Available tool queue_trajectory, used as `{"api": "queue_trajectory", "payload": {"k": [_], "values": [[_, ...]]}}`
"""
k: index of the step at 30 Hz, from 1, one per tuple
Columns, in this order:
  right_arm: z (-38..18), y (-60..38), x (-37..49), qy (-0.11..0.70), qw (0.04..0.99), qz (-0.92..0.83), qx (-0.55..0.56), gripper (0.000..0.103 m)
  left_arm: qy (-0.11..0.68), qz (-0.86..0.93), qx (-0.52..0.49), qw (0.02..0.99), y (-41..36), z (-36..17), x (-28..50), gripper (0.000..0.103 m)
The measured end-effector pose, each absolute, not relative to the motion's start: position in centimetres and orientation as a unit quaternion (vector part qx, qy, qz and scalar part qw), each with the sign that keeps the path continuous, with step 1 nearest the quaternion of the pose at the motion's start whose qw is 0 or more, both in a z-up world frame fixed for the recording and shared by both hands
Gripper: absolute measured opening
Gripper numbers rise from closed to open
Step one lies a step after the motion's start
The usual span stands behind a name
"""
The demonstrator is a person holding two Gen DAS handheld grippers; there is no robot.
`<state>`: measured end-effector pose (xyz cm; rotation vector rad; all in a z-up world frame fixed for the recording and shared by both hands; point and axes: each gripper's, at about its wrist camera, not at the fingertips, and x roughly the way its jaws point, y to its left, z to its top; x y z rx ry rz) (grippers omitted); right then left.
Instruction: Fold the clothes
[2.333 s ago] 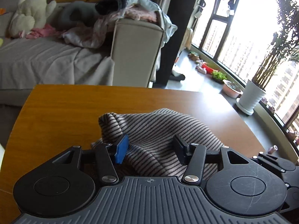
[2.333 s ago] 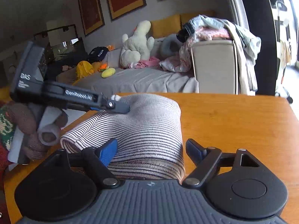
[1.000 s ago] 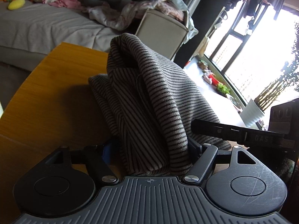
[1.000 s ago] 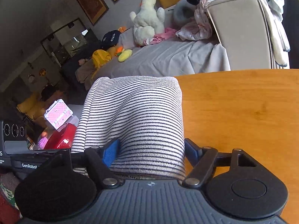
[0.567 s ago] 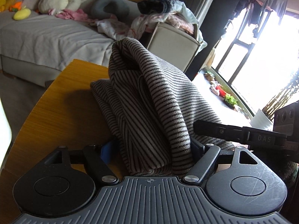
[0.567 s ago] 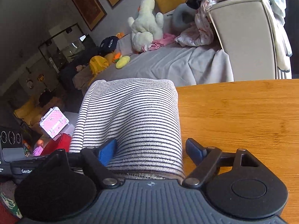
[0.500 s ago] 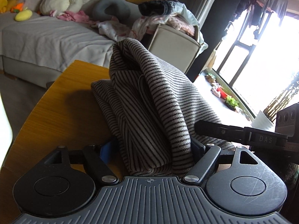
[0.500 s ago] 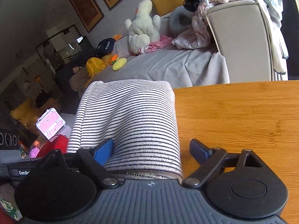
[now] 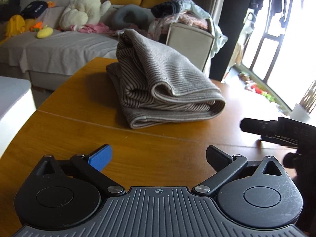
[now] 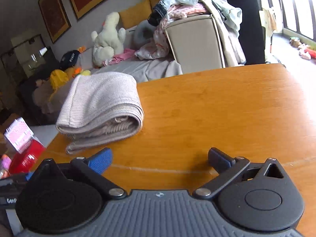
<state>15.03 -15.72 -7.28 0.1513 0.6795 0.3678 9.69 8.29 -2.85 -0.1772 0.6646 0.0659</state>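
A grey-and-dark striped garment (image 9: 162, 85) lies folded in a thick bundle on the wooden table (image 9: 59, 134). In the right wrist view the garment (image 10: 100, 108) sits at the table's left edge. My left gripper (image 9: 159, 156) is open and empty, pulled back from the bundle over bare wood. My right gripper (image 10: 160, 159) is open and empty, to the right of and behind the bundle. The right gripper's body (image 9: 280, 130) shows at the right of the left wrist view.
A grey sofa (image 9: 59, 45) with a white plush toy (image 9: 86, 9) and a pile of loose clothes (image 10: 187, 6) on its armrest stands beyond the table. A red container (image 10: 25, 158) and a pink case (image 10: 18, 134) sit off the table's left edge. Windows are at the right.
Both grippers have opened, let go of the striped garment and drawn back. The garment now lies folded on the table by itself.
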Motion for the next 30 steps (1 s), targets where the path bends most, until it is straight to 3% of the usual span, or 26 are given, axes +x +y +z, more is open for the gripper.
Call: {"api": "queue_trajectory", "payload": {"k": [9,30], "values": [[-7.6,-13.8,15.3,0.355,0.924,0.135,-0.046,0.103,0.348,0.093,-0.043,0.932,6.1,-3.1,10.5,0.103],[-7.7,-13.9,16.0,0.353,0.924,0.141,-0.047,0.103,0.347,0.094,-0.038,0.932,5.5,-3.2,11.4,0.103]]}}
